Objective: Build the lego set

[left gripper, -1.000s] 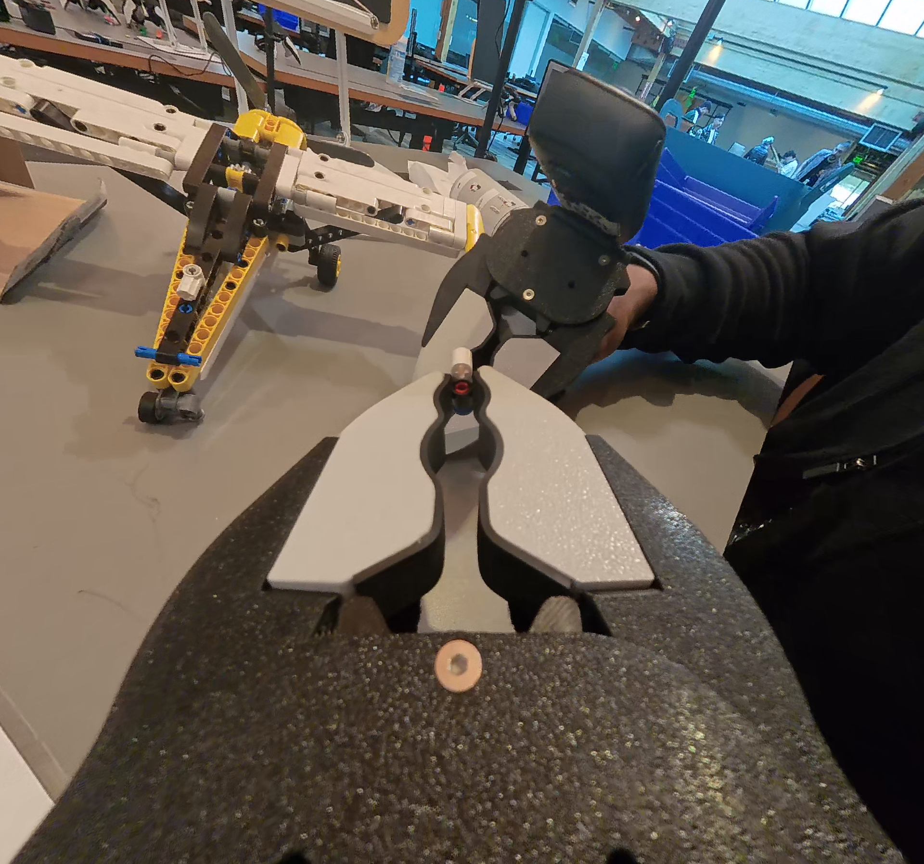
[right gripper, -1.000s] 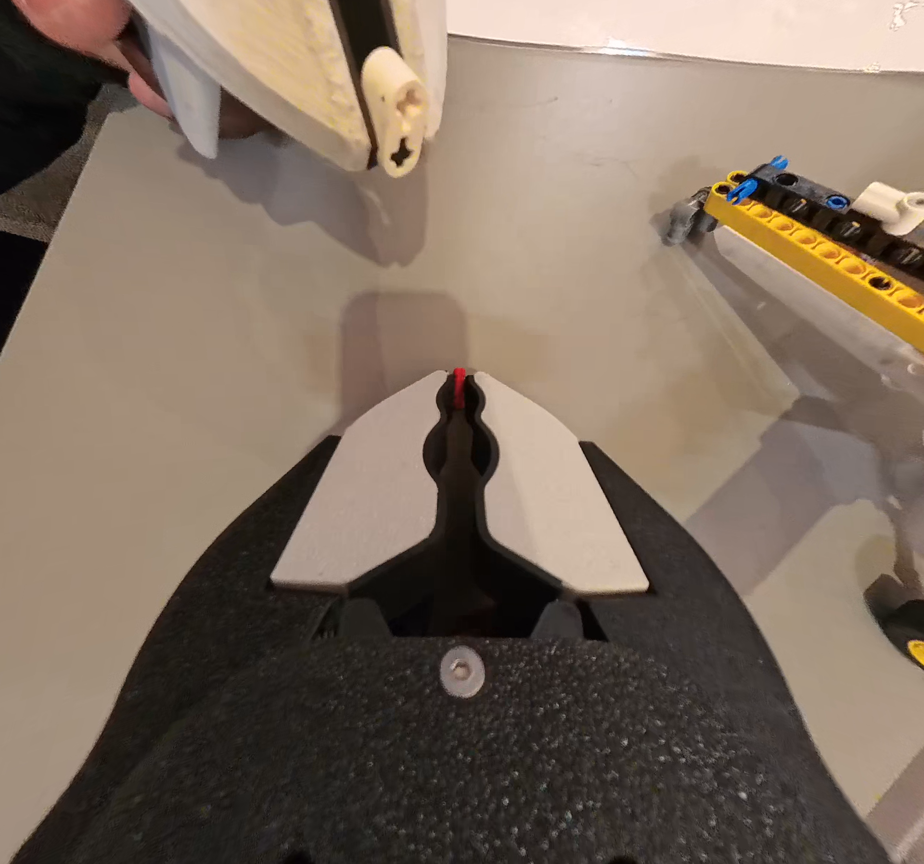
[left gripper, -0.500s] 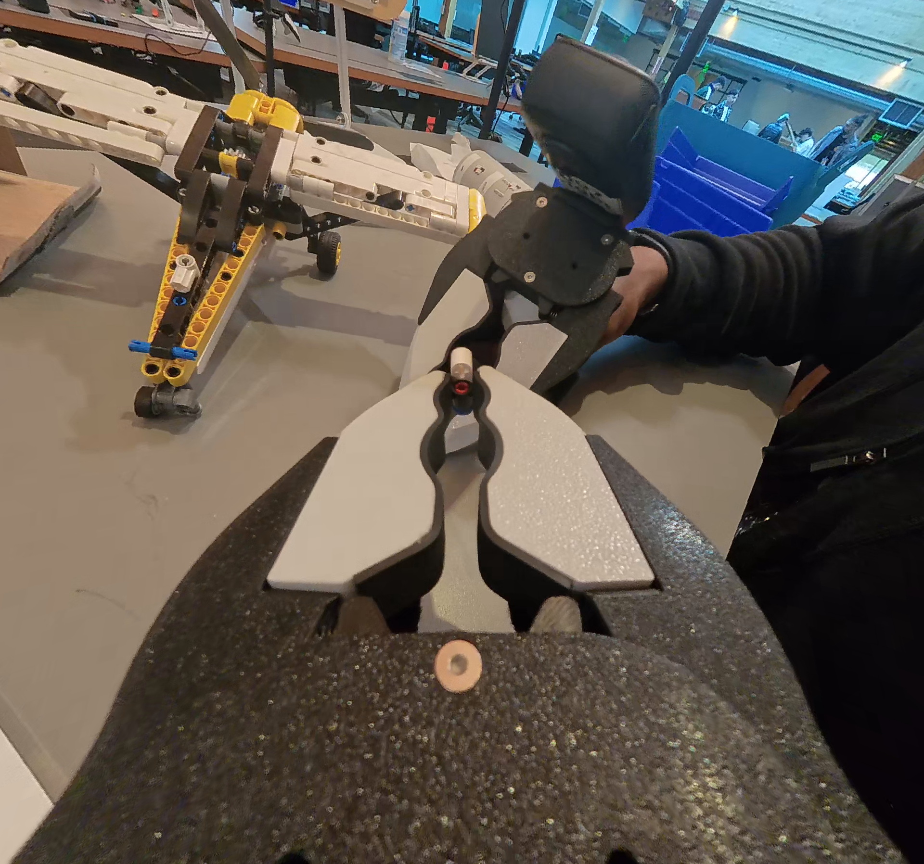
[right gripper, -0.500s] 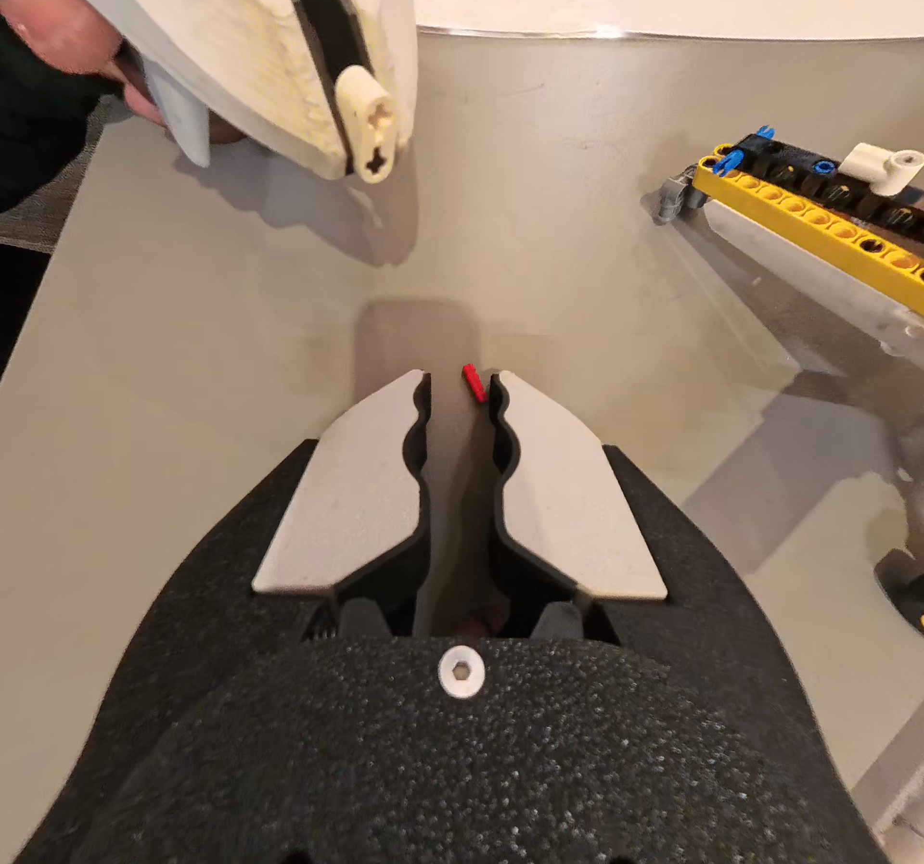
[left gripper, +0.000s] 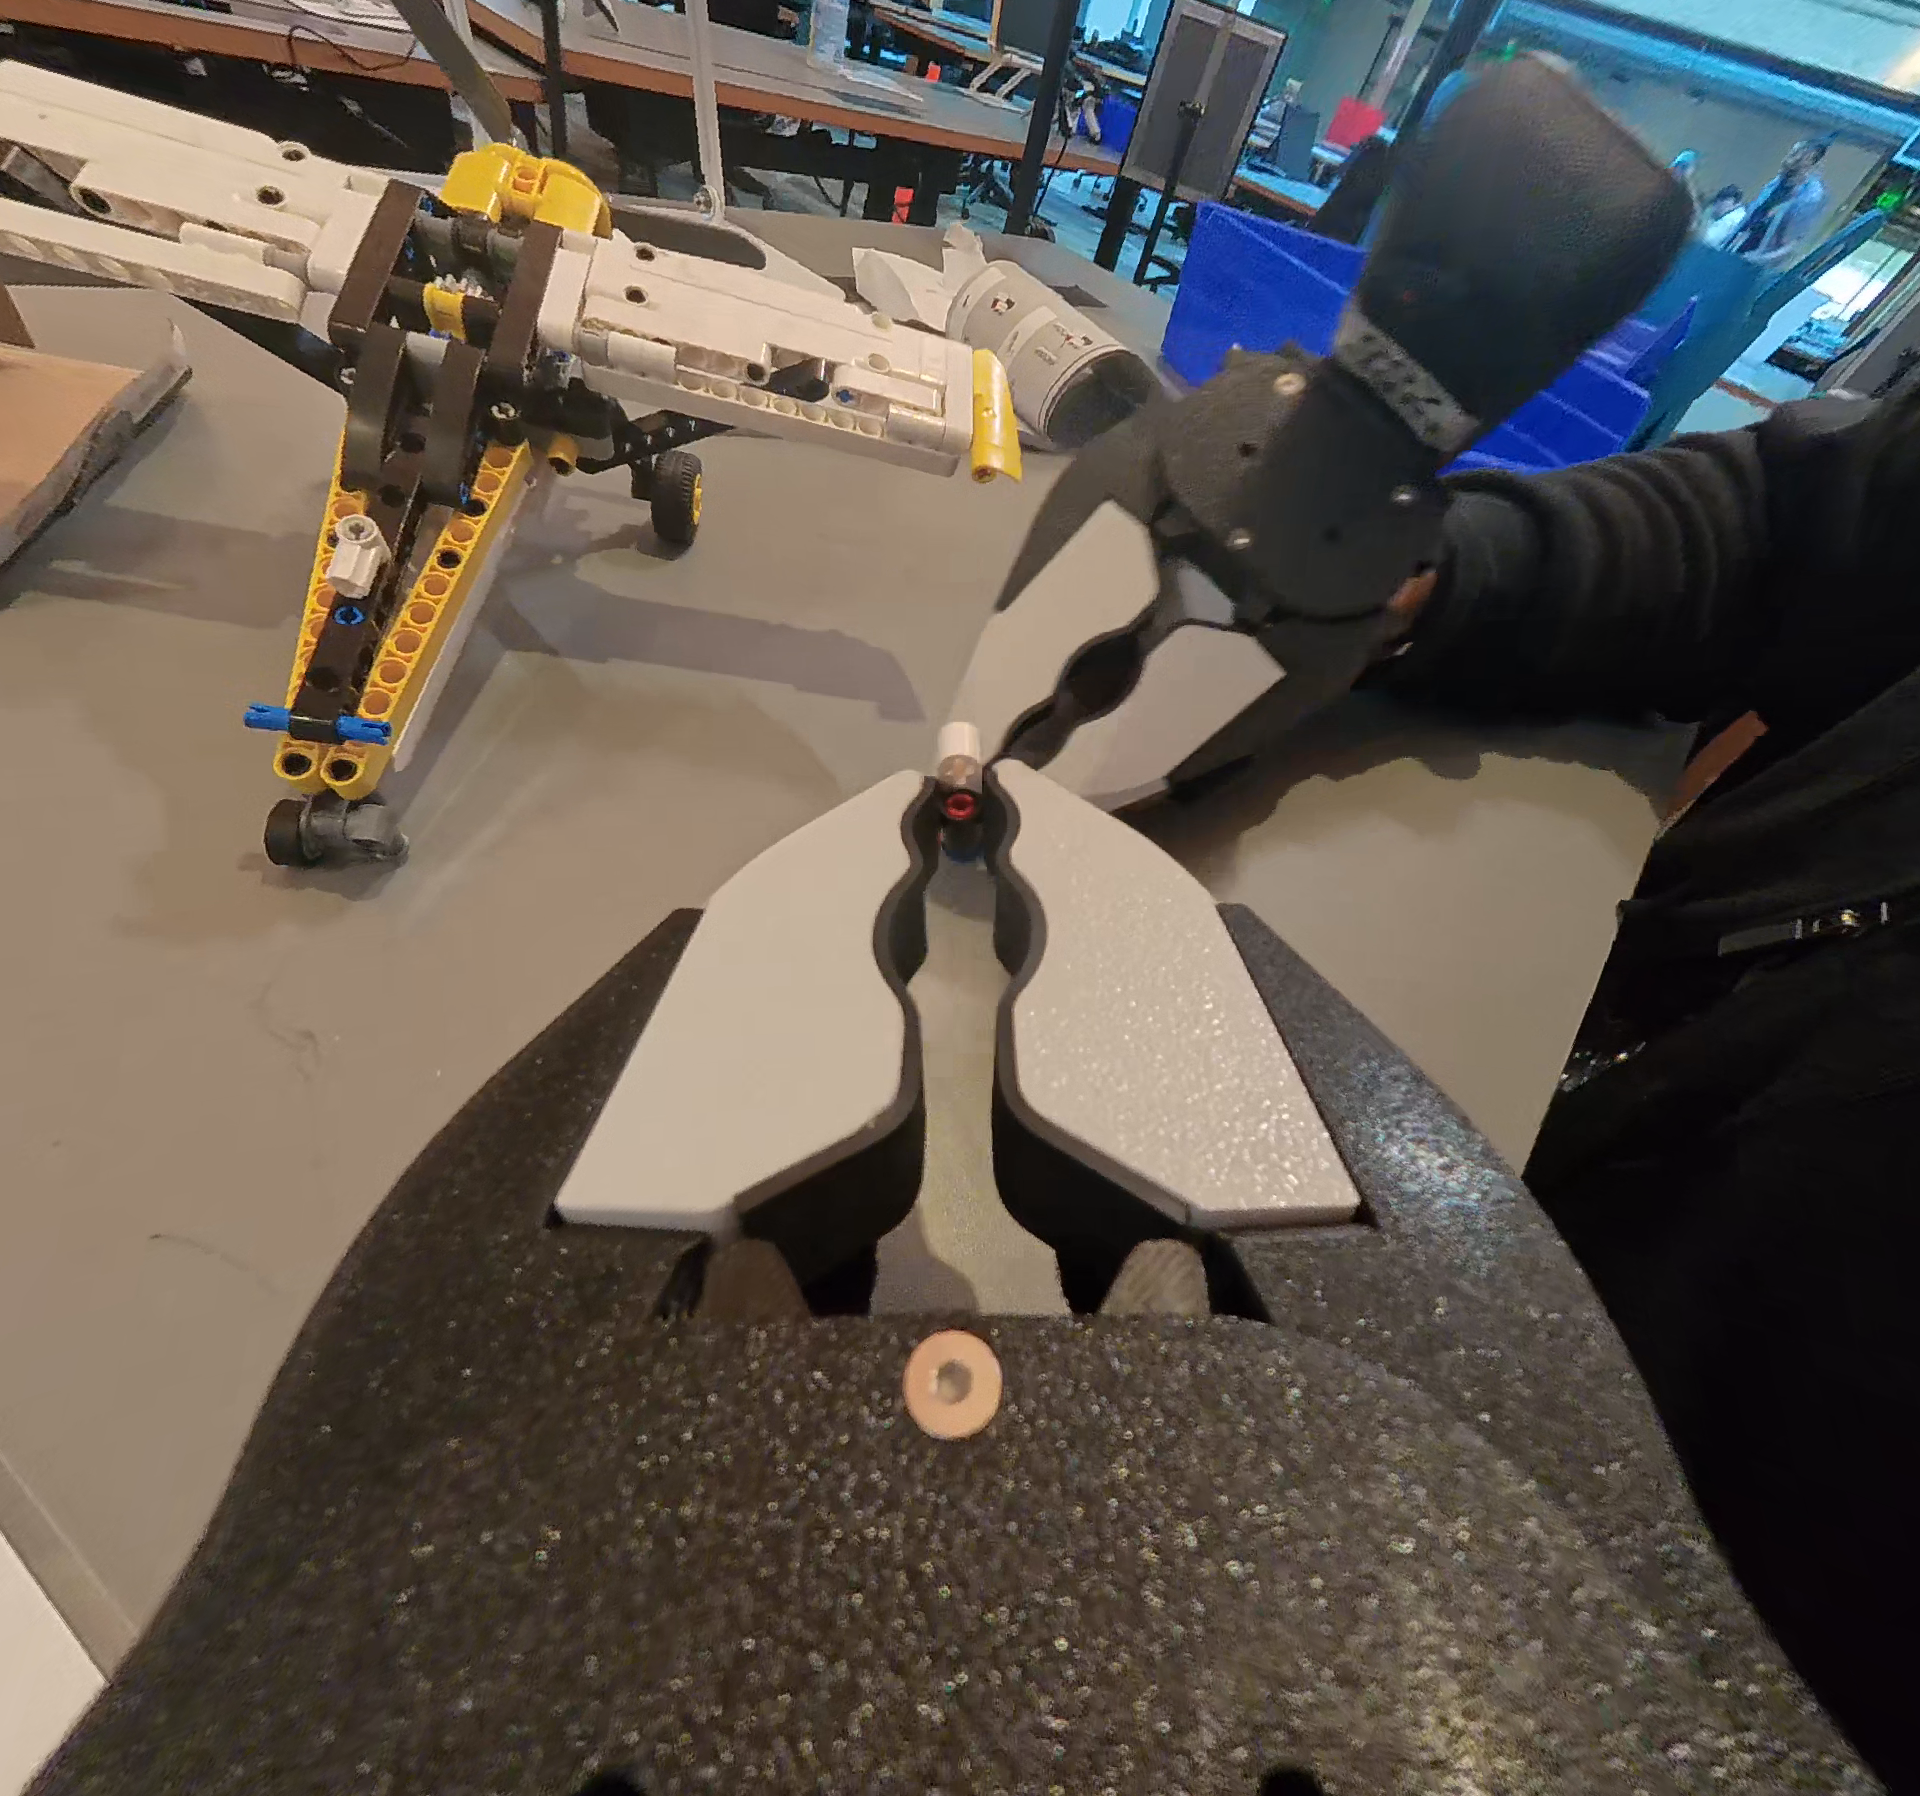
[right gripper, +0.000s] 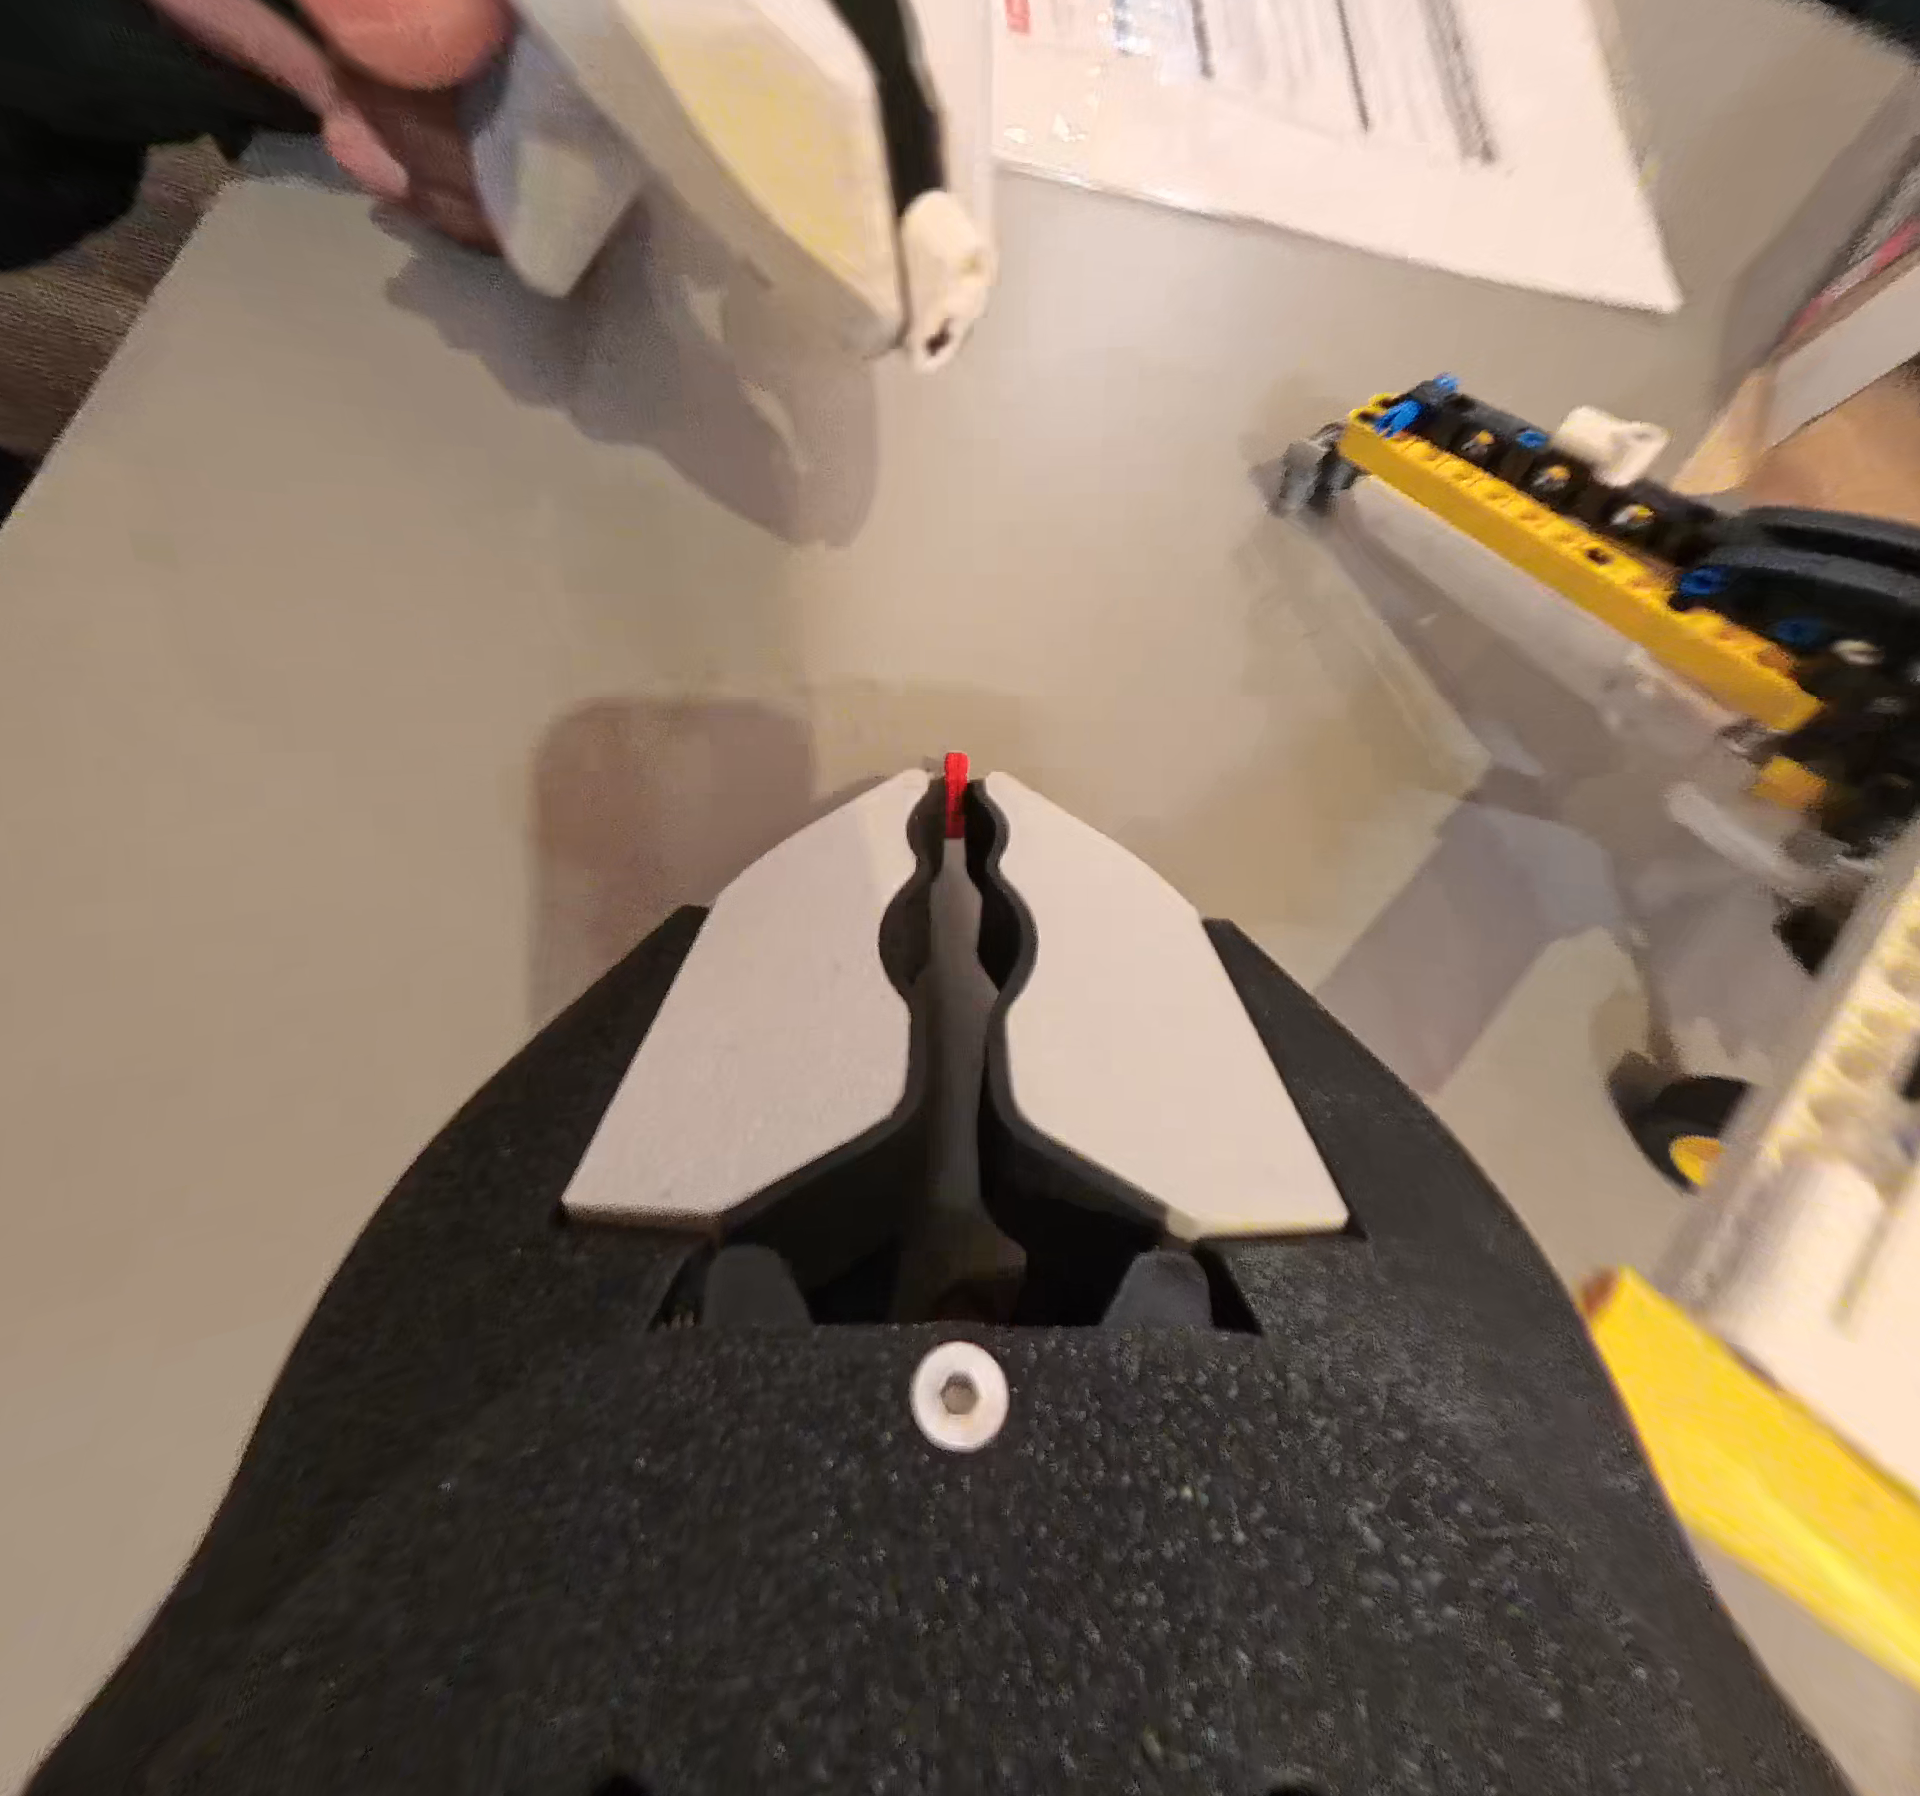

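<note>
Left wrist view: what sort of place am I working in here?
Probably a shared workshop or lab hall. Beyond the grey table with its brick-built model plane stand rows of long workbenches cluttered with gear, blue storage bins, and people under a high, open ceiling.

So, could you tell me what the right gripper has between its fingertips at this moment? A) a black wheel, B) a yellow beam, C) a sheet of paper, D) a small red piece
D: in the right wrist view the right gripper has its fingertips closed on a small red piece above the grey table, while the yellow beam lies off to the side.
</note>
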`<state>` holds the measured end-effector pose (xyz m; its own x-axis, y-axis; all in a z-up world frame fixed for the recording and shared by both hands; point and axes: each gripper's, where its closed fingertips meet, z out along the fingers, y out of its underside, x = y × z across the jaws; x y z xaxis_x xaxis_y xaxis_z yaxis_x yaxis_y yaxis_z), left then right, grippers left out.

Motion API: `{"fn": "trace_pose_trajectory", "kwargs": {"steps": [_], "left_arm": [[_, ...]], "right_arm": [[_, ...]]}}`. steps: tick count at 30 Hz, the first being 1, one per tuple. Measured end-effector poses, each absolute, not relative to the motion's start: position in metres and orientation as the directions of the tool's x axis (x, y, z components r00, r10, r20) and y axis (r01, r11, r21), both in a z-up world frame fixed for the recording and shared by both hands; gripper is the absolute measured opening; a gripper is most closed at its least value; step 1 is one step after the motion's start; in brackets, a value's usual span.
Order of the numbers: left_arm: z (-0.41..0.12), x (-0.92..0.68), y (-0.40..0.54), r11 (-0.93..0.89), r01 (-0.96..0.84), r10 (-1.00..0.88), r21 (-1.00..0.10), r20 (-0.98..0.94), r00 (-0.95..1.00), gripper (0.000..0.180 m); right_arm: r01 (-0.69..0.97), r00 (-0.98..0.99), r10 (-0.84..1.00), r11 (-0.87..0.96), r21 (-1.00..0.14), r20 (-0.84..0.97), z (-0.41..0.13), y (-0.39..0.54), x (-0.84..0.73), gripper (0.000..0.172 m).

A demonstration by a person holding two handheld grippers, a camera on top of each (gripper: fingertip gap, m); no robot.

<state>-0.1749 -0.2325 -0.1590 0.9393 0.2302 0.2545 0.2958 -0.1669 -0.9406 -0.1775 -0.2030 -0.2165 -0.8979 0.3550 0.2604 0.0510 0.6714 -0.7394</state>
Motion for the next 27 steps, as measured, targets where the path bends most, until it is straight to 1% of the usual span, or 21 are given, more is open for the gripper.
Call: {"fn": "trace_pose_trajectory", "kwargs": {"steps": [2,5,8,11,16,19,24,27], "left_arm": [[-0.159,-0.172,-0.226,-0.171,0.299,0.223,-0.939,0.258,0.94,0.008],[-0.154,-0.157,-0.197,-0.153,0.353,0.128,-0.923,0.335,0.933,0.007],[-0.152,-0.138,-0.152,-0.172,0.417,0.033,-0.892,0.418,0.908,0.007],[-0.154,-0.117,-0.104,-0.226,0.459,-0.042,-0.859,0.48,0.876,0.007],[-0.17,-0.092,-0.044,-0.353,0.408,-0.074,-0.842,0.46,0.885,0.007],[-0.174,-0.081,-0.023,-0.397,0.365,-0.112,-0.842,0.439,0.891,0.007],[-0.169,-0.064,0.003,-0.377,0.309,-0.2,-0.873,0.402,0.893,0.007],[-0.165,-0.054,0.018,-0.354,0.273,-0.241,-0.895,0.369,0.897,0.007]], "right_arm": [[-0.04,-0.864,0.353,0.663,-0.747,0.359,-0.209,-0.19,-0.168,0.003],[-0.15,-0.773,0.374,0.678,-0.72,0.513,-0.2,-0.157,-0.156,0.003],[-0.266,-0.608,0.361,0.746,-0.61,0.707,-0.192,-0.114,-0.145,0.003],[-0.337,-0.468,0.312,0.802,-0.493,0.827,-0.184,-0.075,-0.126,0.003],[-0.398,-0.332,0.22,0.849,-0.348,0.917,-0.179,-0.032,-0.095,0.003],[-0.408,-0.306,0.181,0.862,-0.3,0.935,-0.182,-0.011,-0.084,0.003],[-0.427,-0.229,0.178,0.865,-0.263,0.957,-0.17,0.01,-0.071,0.003],[-0.433,-0.163,0.148,0.878,-0.205,0.976,-0.165,0.017,-0.064,0.003]]}}
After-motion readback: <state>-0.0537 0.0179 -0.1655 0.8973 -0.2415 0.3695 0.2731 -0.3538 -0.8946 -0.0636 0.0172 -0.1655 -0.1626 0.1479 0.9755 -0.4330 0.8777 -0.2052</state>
